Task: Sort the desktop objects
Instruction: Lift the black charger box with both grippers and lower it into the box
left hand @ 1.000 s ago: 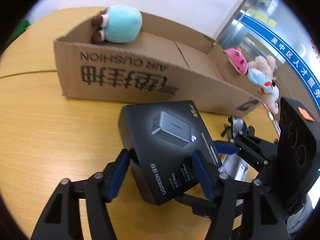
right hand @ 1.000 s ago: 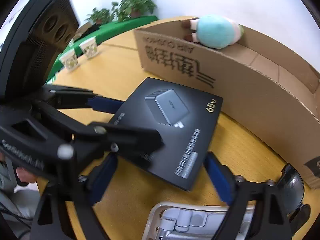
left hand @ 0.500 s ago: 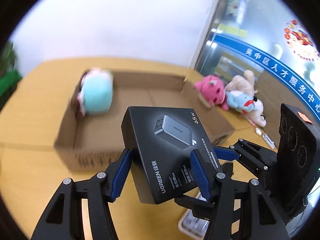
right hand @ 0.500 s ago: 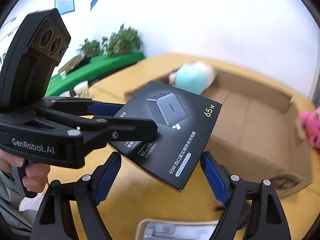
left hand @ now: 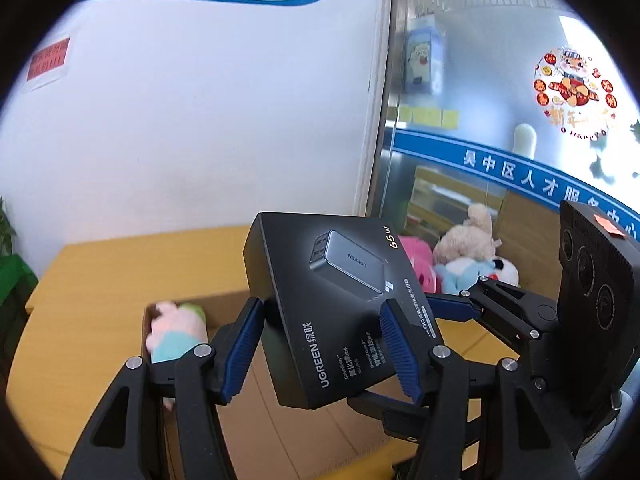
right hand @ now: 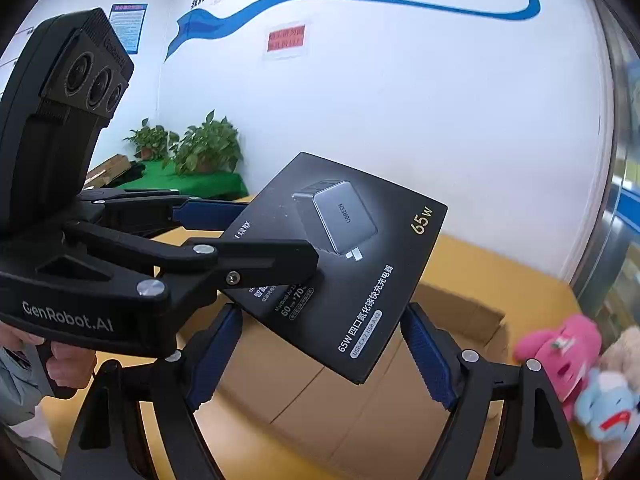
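Note:
A black UGREEN charger box (left hand: 340,304) is held up in the air, tilted, above the open cardboard box (left hand: 280,440). My left gripper (left hand: 320,356) is shut on the charger box's near end. The charger box also shows in the right wrist view (right hand: 344,256), with the left gripper's fingers (right hand: 256,256) clamped on its left side. My right gripper (right hand: 320,360) is open below the charger box, its blue pads apart and not touching it. A teal and pink plush (left hand: 172,336) lies inside the cardboard box at its left end.
The cardboard box (right hand: 352,408) sits on a yellow wooden table (left hand: 100,280). A pile of plush toys, pink (right hand: 560,352), beige and light blue (left hand: 468,268), lies at the right beside the cardboard box. Potted plants (right hand: 200,148) stand at the far left.
My left gripper has lifted the charger box from the table to well above the cardboard box. Both cameras have tilted upward. The right gripper has risen along underneath, still open.

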The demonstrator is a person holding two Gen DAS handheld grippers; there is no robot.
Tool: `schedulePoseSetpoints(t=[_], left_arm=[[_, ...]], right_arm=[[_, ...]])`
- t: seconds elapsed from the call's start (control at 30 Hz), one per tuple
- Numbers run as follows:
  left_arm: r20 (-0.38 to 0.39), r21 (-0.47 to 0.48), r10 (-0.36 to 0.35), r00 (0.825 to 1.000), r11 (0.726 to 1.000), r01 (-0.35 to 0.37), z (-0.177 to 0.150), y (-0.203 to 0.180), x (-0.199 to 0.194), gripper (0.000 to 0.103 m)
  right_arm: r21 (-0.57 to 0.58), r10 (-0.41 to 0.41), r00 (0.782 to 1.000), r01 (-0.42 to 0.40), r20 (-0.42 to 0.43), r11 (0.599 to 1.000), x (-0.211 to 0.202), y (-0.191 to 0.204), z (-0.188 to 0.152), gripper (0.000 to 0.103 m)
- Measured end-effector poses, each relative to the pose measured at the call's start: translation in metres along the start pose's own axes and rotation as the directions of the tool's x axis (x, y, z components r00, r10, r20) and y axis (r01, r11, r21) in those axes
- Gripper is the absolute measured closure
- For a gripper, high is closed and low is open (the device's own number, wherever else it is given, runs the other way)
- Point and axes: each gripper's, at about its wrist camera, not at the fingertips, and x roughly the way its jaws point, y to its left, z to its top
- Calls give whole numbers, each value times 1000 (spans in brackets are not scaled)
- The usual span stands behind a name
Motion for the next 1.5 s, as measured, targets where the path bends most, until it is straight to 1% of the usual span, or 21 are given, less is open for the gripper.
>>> schedulePoseSetpoints(t=[0.1, 0.2, 0.3, 0.4, 0.53, 0.63, 0.7, 0.77, 0.87, 1.0, 1.2, 1.23, 1.33, 1.4, 1.43, 1.5], left_arm=[[32, -3, 3, 999, 1000, -3, 22, 3, 12, 44], [45, 1, 12, 999, 1000, -12, 39, 7, 27, 44], [42, -7, 28, 999, 1000, -28, 55, 17, 46, 44], [22, -30, 39, 999, 999, -39, 66, 34, 71, 44], [-57, -62, 54, 997, 996, -58, 63, 60, 118, 44], [-136, -107, 57, 989, 992, -72, 47, 80, 156, 44], [-189, -149, 49, 981, 986, -78, 31, 93, 179, 44], [-245, -197, 33, 969, 977, -83, 14, 107, 203, 44], [-326, -220, 22, 945, 970, -99, -5, 117, 233, 44], [-407, -240, 14, 913, 963, -122, -27, 124, 257, 43], [-532, -274, 0, 847, 946, -172, -54, 126, 285, 44], [-545, -273, 2, 838, 945, -180, -55, 128, 291, 44], [-590, -286, 6, 807, 934, -216, -63, 132, 302, 44], [-624, -306, -8, 781, 922, -235, -71, 138, 308, 43], [-612, -323, -16, 790, 918, -232, -71, 140, 307, 43], [-625, -325, -23, 780, 916, -233, -71, 142, 306, 43]], right_arm=[[5, -3, 1000, 3, 28, 1000, 5, -19, 22, 22], [2, -13, 999, 12, 38, 1000, 14, -36, 41, 22], [8, 1, 1000, -1, 26, 1000, 32, -54, 58, 22], [14, 18, 1000, -18, 5, 1000, 55, -70, 73, 22], [26, 38, 998, -37, -49, 999, 98, -90, 79, 22], [61, 75, 991, -68, -115, 996, 141, -106, 68, 22], [94, 110, 981, -95, -160, 991, 172, -116, 53, 22], [124, 136, 969, -112, -207, 986, 203, -125, 39, 22], [172, 166, 949, -122, -269, 978, 238, -133, 16, 22], [220, 198, 924, -129, -328, 967, 269, -140, -12, 22], [281, 248, 879, -138, -407, 950, 294, -149, -50, 22], [296, 260, 870, -139, -420, 945, 298, -151, -57, 22], [323, 279, 854, -140, -439, 936, 307, -152, -62, 22], [336, 292, 842, -142, -454, 931, 315, -151, -67, 22], [341, 296, 839, -143, -457, 929, 318, -151, -69, 23], [343, 287, 842, -131, -457, 930, 321, -151, -71, 22]])
